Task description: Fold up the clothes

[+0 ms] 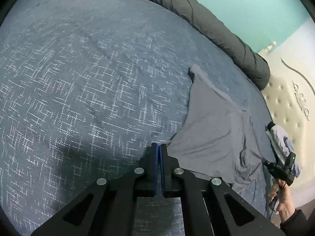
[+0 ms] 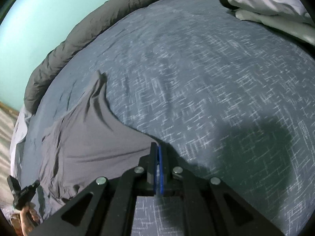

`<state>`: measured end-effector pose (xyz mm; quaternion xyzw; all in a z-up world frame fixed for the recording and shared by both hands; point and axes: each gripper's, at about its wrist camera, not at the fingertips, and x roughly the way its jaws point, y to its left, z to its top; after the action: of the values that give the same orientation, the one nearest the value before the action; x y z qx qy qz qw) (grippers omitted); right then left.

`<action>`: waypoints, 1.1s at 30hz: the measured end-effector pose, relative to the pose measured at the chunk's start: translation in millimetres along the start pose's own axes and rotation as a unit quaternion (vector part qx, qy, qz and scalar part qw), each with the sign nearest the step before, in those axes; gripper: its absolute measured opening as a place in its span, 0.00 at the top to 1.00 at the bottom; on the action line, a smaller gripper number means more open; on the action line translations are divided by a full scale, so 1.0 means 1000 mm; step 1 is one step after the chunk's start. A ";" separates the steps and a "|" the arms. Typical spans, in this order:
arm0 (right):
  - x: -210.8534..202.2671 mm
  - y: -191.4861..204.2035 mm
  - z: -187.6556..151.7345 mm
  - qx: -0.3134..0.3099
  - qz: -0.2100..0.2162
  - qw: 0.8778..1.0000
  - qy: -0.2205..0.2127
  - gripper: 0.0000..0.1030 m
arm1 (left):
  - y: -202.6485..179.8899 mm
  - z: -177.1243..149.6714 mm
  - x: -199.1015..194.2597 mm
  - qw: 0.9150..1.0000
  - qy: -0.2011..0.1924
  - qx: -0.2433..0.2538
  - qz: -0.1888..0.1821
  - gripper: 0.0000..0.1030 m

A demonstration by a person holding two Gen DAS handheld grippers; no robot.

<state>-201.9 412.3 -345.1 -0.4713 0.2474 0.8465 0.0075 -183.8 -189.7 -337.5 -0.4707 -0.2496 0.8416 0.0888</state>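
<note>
The left gripper [image 1: 158, 147] has its jaws pressed together on an edge of the grey garment [image 1: 212, 129], which spreads away from the fingertips toward two o'clock in the left wrist view. The right gripper [image 2: 158, 147] is likewise clamped on another edge of the garment [image 2: 88, 137], the cloth fanning out from its tips toward nine and ten o'clock in the right wrist view. The garment lies on the bed [image 1: 88, 78], stretched between the two grips, thin, plain grey, with long creases and a corner peaking at its far end. A dark rolled duvet [image 1: 226, 33] lines the bed's far edge at one o'clock. Pale clothes [image 2: 271, 2] sit at one o'clock in the right view.
</note>
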 end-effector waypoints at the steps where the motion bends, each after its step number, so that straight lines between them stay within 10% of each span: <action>1: 0.001 0.001 0.001 -0.001 -0.003 1.000 -0.001 0.99 | 0.002 0.000 -0.001 1.000 -0.001 -0.003 -0.002 0.98; 9: 0.007 -0.002 -0.004 0.023 0.027 0.999 0.022 0.96 | -0.006 -0.003 0.010 1.000 0.004 0.013 0.011 0.98; 14: -0.022 0.024 -0.012 -0.019 0.009 1.000 -0.004 0.71 | -0.015 -0.007 0.002 0.999 0.001 0.040 0.036 0.96; 22: -0.027 0.090 -0.037 -0.045 0.084 0.995 0.030 0.70 | -0.027 -0.012 -0.027 0.997 -0.023 0.050 0.052 0.88; 33: -0.001 0.122 -0.073 -0.085 0.077 0.990 0.083 0.70 | -0.065 -0.027 -0.010 0.994 0.008 0.104 0.013 0.88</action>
<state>-172.8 274.5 -325.8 -0.5187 0.2099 0.8203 -0.1187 -161.6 -128.9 -309.3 -0.4689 -0.1537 0.8603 0.1281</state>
